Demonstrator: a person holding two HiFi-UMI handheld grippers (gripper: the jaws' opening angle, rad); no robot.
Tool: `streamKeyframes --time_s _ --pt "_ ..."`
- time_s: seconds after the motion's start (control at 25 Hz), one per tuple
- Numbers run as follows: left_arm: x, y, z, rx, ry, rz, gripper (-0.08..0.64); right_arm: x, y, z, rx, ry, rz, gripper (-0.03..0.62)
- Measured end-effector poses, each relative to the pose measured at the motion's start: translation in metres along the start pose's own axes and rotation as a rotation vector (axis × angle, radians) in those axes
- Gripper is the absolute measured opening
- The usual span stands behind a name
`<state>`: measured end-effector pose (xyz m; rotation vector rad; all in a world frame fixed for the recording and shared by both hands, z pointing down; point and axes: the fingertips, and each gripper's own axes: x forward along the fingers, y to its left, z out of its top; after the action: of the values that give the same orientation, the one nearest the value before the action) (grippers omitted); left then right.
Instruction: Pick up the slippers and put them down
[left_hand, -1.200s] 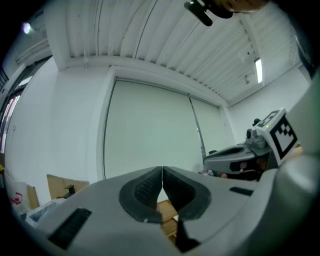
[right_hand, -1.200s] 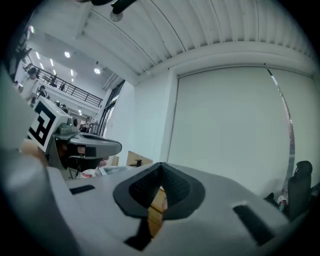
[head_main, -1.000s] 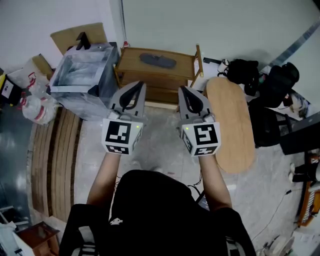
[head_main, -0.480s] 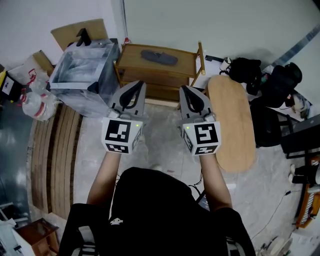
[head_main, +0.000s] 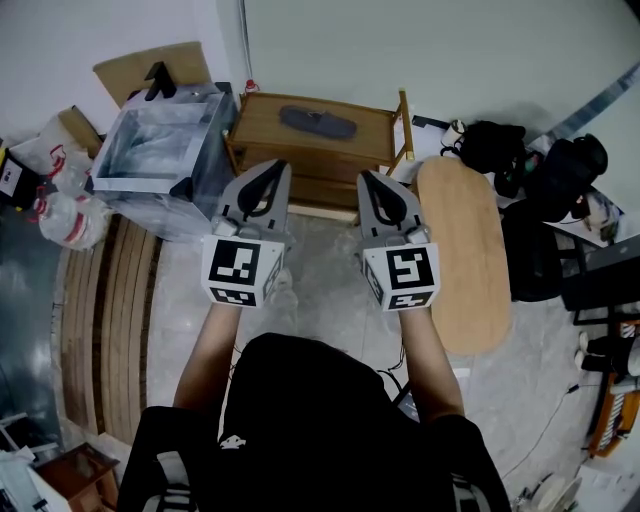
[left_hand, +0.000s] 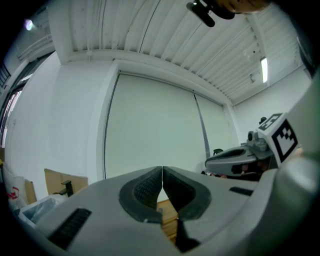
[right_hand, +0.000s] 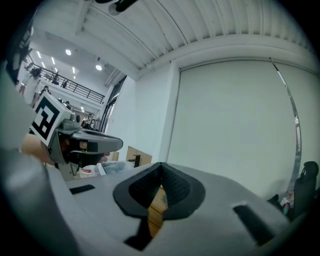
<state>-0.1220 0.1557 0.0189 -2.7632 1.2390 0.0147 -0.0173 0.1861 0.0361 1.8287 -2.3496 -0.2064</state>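
Marbled floor (head_main: 320, 285) is running up to a white wall (head_main: 430, 50), where a low wooden shelf (head_main: 375, 128) is standing. A dark, flat slipper (head_main: 317, 122) is lying on the shelf's top; whether it is one slipper or a stacked pair cannot be told from the head view. The left hand-held gripper (head_main: 272, 166) and the right hand-held gripper (head_main: 366, 178) are pointing level toward the shelf, side by side, each with its jaws pressed together and nothing between them. Both are hanging short of the shelf, well apart from the slipper. The step in hand is looking like the approach, with the pickup not yet begun. The next move is likely calling for reaching over the shelf top, opening one pair of jaws and closing them on the slipper's edge, since it is lying thin and flat against the wood.
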Motion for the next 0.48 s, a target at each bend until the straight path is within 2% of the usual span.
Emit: streamKeyframes --time_s 0.48 --pt "0.097 0.075 -0.021 -0.021 0.04 0.001 0.006 0.119 -0.037 -0.009 0.015 0.021 0.013 -0.014"
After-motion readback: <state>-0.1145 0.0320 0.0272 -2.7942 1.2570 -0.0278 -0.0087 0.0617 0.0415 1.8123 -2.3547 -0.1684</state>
